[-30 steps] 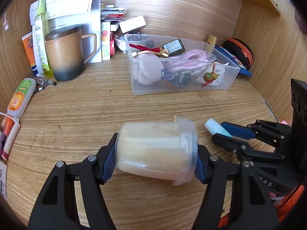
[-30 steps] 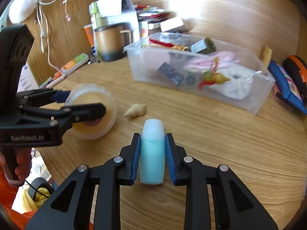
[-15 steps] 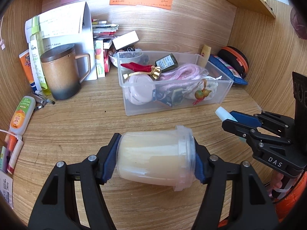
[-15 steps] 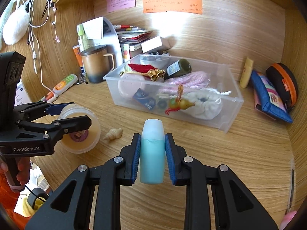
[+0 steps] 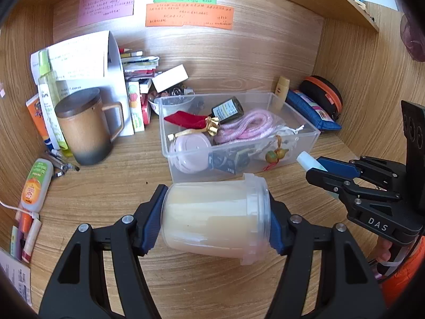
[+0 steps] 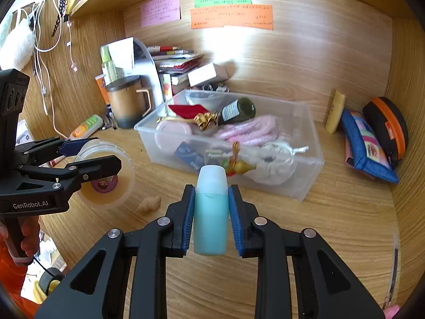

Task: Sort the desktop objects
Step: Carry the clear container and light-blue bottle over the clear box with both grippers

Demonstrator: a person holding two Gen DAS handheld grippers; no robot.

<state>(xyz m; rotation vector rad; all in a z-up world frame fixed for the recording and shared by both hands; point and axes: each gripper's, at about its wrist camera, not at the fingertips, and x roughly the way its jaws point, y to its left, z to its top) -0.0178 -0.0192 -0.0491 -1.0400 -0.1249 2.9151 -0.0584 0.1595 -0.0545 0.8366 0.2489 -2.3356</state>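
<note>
Two grippers are each carrying something above the wooden desk [image 6: 332, 239]. Held on its side across the left gripper [image 5: 216, 212], a translucent lidded jar [image 5: 215, 214] of pale yellowish contents has its base pressed against one blue pad and its lid against the other, so the jaws stand fairly wide but clamped on it; seen from the right wrist, the same jar [image 6: 106, 175] shows a round sticker on its end and hangs clear of the desk surface, with a small beige shell-like piece [image 6: 148, 204] lying on the wood just beside and below it. Closed narrowly, the right gripper [image 6: 210, 214] pinches a small turquoise bottle [image 6: 210, 212] with a pale cap, upright between the blue pads with the cap pointing away from the camera. Both held things sit in front of a clear plastic bin [image 6: 308, 175], which already contains a pink round case, pink cord, a dark green bottle, a red ribbon piece and a white drawstring pouch; neither the jar nor the bottle is over the bin's rim. A brown lidded mug [image 5: 82, 130] stands to the left of the bin, and a blue pouch [image 6: 364, 151] and black-and-orange case [image 6: 387, 127] lean against the right wall.
</note>
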